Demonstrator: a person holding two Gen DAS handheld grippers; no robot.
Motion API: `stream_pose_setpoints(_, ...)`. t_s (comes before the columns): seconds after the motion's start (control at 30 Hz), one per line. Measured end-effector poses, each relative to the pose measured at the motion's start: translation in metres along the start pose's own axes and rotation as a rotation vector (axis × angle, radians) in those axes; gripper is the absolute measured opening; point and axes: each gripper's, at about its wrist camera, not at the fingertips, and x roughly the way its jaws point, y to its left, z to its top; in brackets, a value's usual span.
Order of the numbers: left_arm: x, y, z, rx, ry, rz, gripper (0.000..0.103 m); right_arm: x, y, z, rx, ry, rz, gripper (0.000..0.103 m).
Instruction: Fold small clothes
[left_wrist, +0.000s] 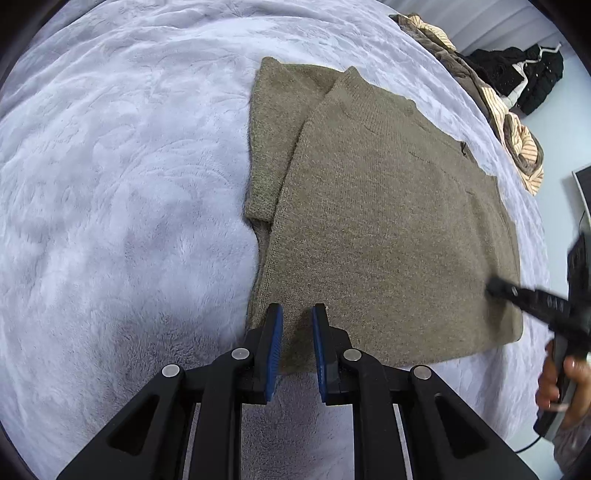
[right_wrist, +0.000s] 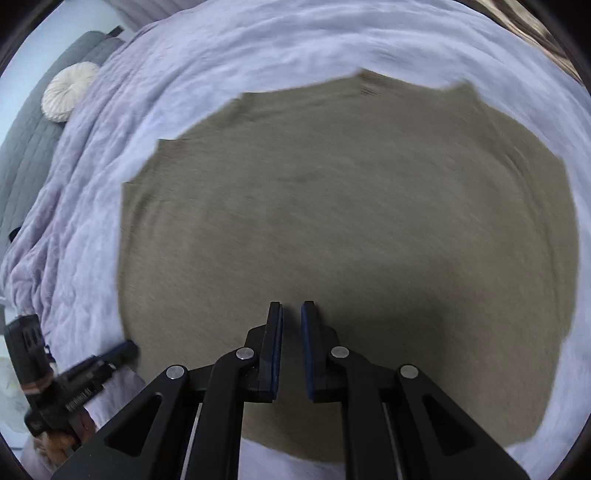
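Note:
An olive-brown knit sweater (left_wrist: 388, 221) lies flat on a lavender fleece blanket (left_wrist: 110, 184), one sleeve (left_wrist: 280, 140) laid along its left side. My left gripper (left_wrist: 297, 312) hovers over the sweater's near left corner, its blue pads close together with nothing visibly pinched. In the right wrist view, which is motion-blurred, the sweater (right_wrist: 332, 221) fills the middle. There my right gripper (right_wrist: 291, 306) points down over the near part of the sweater, jaws narrow and empty. It also shows in the left wrist view as the right gripper (left_wrist: 496, 288) over the sweater's right edge.
A pile of striped and brown clothes (left_wrist: 517, 122) and a black garment (left_wrist: 532, 74) lie at the bed's far right. A person's hand (left_wrist: 565, 384) holds the right tool. A round white cushion (right_wrist: 70, 90) rests on grey upholstery (right_wrist: 29, 147) at the left.

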Motion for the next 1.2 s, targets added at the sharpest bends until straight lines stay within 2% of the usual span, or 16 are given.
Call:
stream_pose_setpoints(0.17,0.005,-0.013,0.005,0.017,0.016,0.034,0.018,-0.038,-0.091,-0.052,0.248,-0.047,-0.118,0.011)
stream_pose_setpoints(0.3,0.006,-0.018,0.007,0.026,0.029,0.061,0.018,-0.049,-0.130,-0.071,0.414,-0.081,-0.037,0.007)
stream_pose_setpoints(0.37,0.006,-0.022,0.008,0.032,0.035,0.077,0.018,-0.050,-0.133,-0.072,0.424,-0.092,-0.028,0.007)
stream_pose_setpoints(0.53,0.004,-0.033,0.006,0.044,0.045,0.094,0.018,-0.063,-0.125,-0.073,0.396,-0.140,-0.142,0.009)
stream_pose_setpoints(0.67,0.004,-0.037,0.005,0.049,0.054,0.105,0.018,-0.064,-0.138,-0.075,0.459,-0.138,-0.094,0.009)
stream_pose_setpoints(0.8,0.003,-0.037,0.005,0.040,0.055,0.118,0.018,-0.069,-0.125,-0.072,0.402,-0.123,-0.183,0.012)
stream_pose_setpoints(0.9,0.001,-0.037,0.003,0.045,0.052,0.130,0.018,-0.069,-0.116,-0.075,0.440,-0.115,-0.173,0.012)
stream_pose_setpoints(1.0,0.000,-0.038,0.002,0.050,0.050,0.134,0.018,-0.067,-0.098,-0.079,0.397,-0.106,-0.168,0.012)
stream_pose_setpoints(1.03,-0.001,-0.037,0.002,0.052,0.050,0.135,0.035,-0.066,-0.092,-0.079,0.381,-0.103,-0.159,0.012)
stream_pose_setpoints(1.07,-0.001,-0.037,0.001,0.052,0.049,0.131,0.058,-0.064,-0.086,-0.079,0.368,-0.099,-0.149,0.012)
stream_pose_setpoints(1.1,-0.003,-0.037,0.000,0.046,0.041,0.148,0.103,-0.062,-0.080,-0.079,0.358,-0.094,-0.137,0.012)
stream_pose_setpoints(1.13,-0.011,-0.036,-0.001,0.041,0.002,0.166,0.101,-0.061,-0.076,-0.079,0.351,-0.091,-0.126,0.012)
stream_pose_setpoints(1.2,-0.014,-0.034,-0.001,0.053,0.002,0.169,0.101,-0.059,-0.064,-0.078,0.329,-0.086,-0.107,0.013)
